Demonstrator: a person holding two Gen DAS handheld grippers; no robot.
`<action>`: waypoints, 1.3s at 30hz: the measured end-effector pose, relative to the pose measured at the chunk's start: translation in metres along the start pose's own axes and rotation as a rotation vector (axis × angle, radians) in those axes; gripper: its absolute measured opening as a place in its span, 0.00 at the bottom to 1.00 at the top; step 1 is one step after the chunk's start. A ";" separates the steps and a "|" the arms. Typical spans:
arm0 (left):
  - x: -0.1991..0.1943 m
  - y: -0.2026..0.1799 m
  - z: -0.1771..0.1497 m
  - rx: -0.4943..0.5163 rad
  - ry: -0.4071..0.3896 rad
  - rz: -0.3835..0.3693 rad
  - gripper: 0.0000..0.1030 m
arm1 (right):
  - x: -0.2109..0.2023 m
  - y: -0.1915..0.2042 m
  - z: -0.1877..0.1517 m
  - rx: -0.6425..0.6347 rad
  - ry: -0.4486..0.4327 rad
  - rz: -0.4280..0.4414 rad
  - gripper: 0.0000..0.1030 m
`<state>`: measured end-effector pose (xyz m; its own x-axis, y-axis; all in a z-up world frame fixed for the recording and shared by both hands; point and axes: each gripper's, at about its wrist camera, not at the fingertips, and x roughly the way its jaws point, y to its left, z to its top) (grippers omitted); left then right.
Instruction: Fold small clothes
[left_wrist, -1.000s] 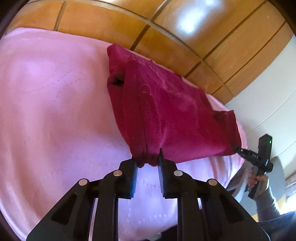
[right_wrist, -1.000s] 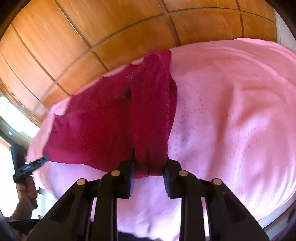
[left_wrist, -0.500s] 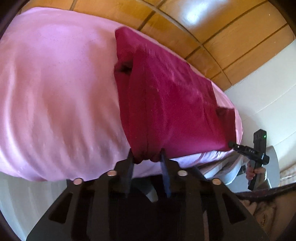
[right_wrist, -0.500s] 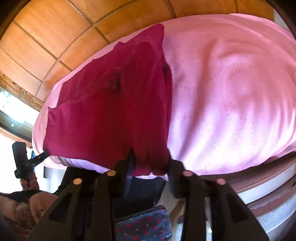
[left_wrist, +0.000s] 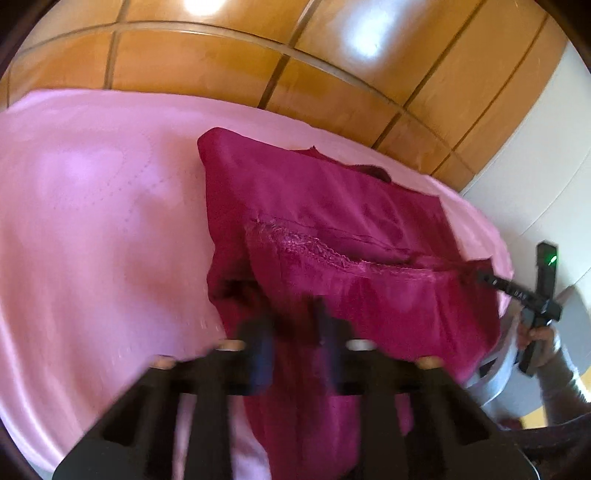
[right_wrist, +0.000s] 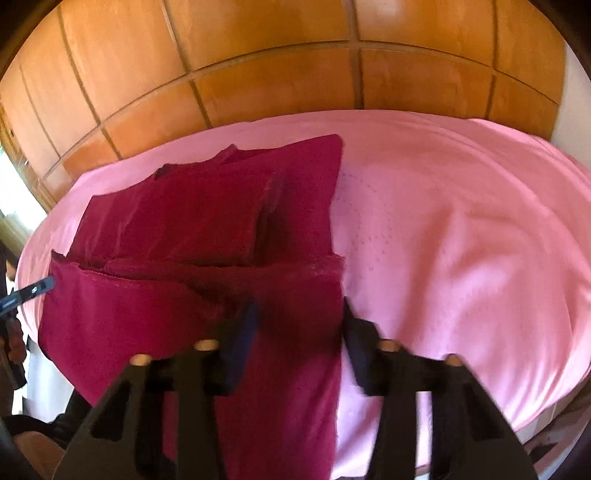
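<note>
We have the near hem of the dark red knit garment (left_wrist: 332, 221) lifted off the pink quilted bedspread (left_wrist: 92, 221), left gripper (left_wrist: 291, 332) and right gripper (right_wrist: 299, 332) each closing on a corner. We judge the fold half made; next, carry the hem ahead evenly.

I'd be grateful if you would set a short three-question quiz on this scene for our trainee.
1. Pick one: the maroon garment lies on A a wooden table, B a pink bedspread, C a grey carpet.
2. True or false: the garment lies completely flat.
3. What holds its near edge up?
Key: 1 B. 2 False, the near edge is lifted. 3 The left gripper and right gripper, jaws closing with the cloth between them.
</note>
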<state>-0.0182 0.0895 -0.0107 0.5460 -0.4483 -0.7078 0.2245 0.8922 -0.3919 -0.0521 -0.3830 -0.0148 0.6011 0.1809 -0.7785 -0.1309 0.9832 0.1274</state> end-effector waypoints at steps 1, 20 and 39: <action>-0.005 0.000 0.000 0.006 -0.027 0.009 0.07 | -0.001 0.002 0.000 -0.019 -0.004 -0.012 0.14; -0.041 -0.003 0.059 0.011 -0.282 0.021 0.06 | -0.028 -0.003 0.075 0.073 -0.173 0.086 0.06; 0.113 0.065 0.146 -0.147 -0.048 0.269 0.06 | 0.140 -0.040 0.154 0.255 -0.011 -0.074 0.07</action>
<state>0.1761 0.1052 -0.0304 0.6085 -0.1904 -0.7704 -0.0506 0.9595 -0.2771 0.1590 -0.3931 -0.0342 0.6102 0.1070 -0.7850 0.1162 0.9680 0.2223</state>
